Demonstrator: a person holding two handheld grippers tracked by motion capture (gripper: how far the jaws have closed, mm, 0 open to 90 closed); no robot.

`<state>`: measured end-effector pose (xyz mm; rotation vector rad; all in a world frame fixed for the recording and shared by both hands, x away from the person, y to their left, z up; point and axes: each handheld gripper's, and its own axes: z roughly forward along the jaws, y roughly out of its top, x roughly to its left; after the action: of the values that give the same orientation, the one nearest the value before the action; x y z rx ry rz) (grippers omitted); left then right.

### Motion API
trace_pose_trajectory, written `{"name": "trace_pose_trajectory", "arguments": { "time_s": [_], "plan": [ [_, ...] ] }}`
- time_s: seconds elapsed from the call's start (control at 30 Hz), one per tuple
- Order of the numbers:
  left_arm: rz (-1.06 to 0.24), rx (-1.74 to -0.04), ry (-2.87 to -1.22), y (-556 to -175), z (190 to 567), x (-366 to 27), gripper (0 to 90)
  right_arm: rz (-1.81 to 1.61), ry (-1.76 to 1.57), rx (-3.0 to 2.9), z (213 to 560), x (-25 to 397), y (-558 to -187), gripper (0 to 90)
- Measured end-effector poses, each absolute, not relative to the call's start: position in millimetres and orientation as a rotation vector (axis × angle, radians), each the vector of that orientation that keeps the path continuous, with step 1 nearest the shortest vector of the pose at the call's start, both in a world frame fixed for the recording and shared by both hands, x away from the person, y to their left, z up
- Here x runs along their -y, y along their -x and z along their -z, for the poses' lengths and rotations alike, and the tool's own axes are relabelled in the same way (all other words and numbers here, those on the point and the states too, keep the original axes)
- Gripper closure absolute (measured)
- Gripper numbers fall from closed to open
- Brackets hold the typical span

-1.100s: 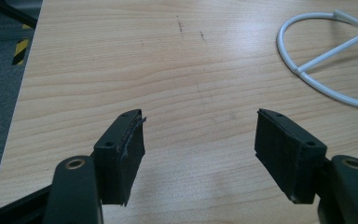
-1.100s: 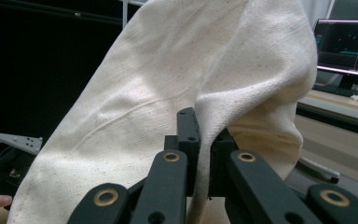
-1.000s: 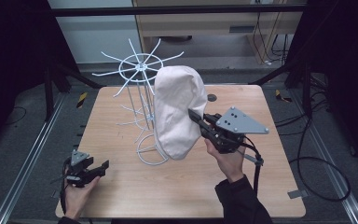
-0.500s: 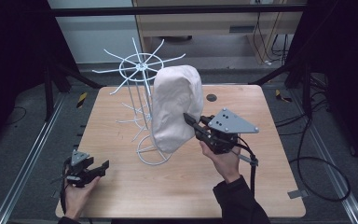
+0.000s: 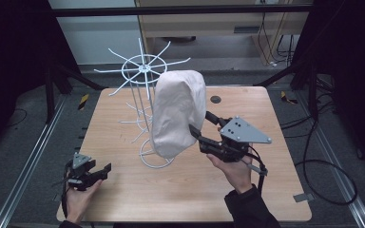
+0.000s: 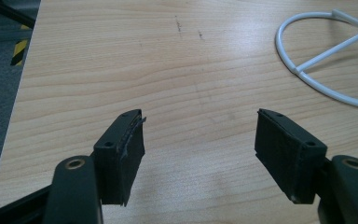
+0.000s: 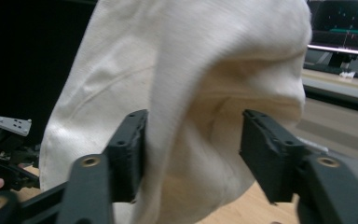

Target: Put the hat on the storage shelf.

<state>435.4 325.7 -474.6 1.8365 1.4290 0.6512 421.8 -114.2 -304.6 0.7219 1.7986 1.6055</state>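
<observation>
Cream cloth bag [image 5: 178, 114] hangs draped on white wire rack [image 5: 142, 71] mid-table. Your right gripper [image 5: 200, 124] at bag's lower edge, jaws spread wide either side of fabric, not clamped. Your left gripper [image 5: 105, 168] rests low over wooden table [image 5: 123, 190], jaws wide apart, empty.

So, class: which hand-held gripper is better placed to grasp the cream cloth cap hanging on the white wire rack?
Right hand-held gripper: open jaws flank the cap; the left sits apart.
</observation>
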Motion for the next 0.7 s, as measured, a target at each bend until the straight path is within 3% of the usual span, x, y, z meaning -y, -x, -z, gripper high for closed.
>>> {"name": "trace_pose_trajectory", "arguments": {
  "time_s": [0.2, 0.43, 0.7],
  "plan": [
    [-0.651, -1.43, -1.836, -435, 475, -326, 32.3, -1.625, -0.764, -1.821, 318, 129, -413, 28.2],
    [-0.651, -1.431, -1.834, -435, 474, -326, 32.3, -1.619, -0.8, -1.812, 331, 144, -406, 24.8],
    [-0.643, -1.429, -1.826, -435, 474, -327, 32.5, -1.468, -0.963, -1.855, 376, 178, -409, 21.6]
  ]
}}
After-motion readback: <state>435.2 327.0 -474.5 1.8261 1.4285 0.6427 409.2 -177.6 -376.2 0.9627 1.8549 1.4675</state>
